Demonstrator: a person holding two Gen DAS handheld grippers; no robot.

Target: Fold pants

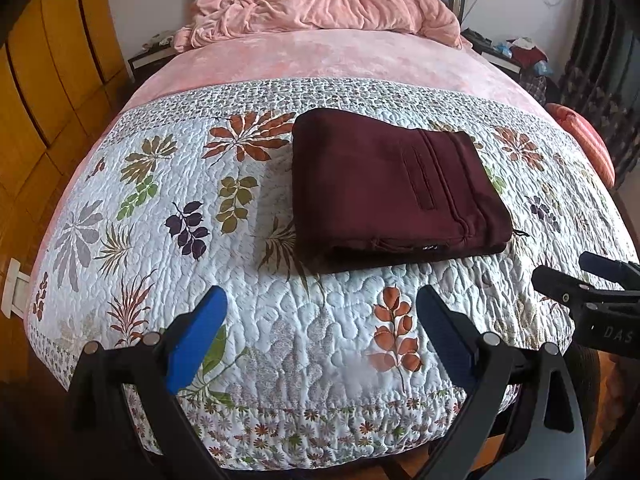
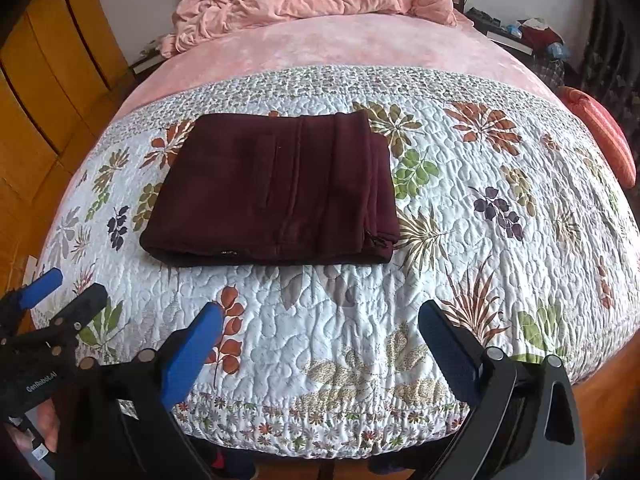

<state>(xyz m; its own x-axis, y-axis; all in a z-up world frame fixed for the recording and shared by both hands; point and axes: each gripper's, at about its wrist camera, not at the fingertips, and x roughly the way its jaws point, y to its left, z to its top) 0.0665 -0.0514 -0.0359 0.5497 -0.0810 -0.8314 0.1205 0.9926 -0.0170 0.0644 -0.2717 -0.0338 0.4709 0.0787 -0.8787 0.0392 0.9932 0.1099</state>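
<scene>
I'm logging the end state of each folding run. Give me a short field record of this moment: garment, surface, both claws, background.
garment: maroon pants, folded into a compact rectangle, lying flat
surface: leaf-print quilt on a bed
left claw: open, empty, above the quilt's near edge, apart from the pants
right claw: open, empty, also short of the pants
contact: neither claw touches the garment
background: crumpled pink blanket at the head of the bed; wooden wardrobe on the left
task state: fold appears finished
</scene>
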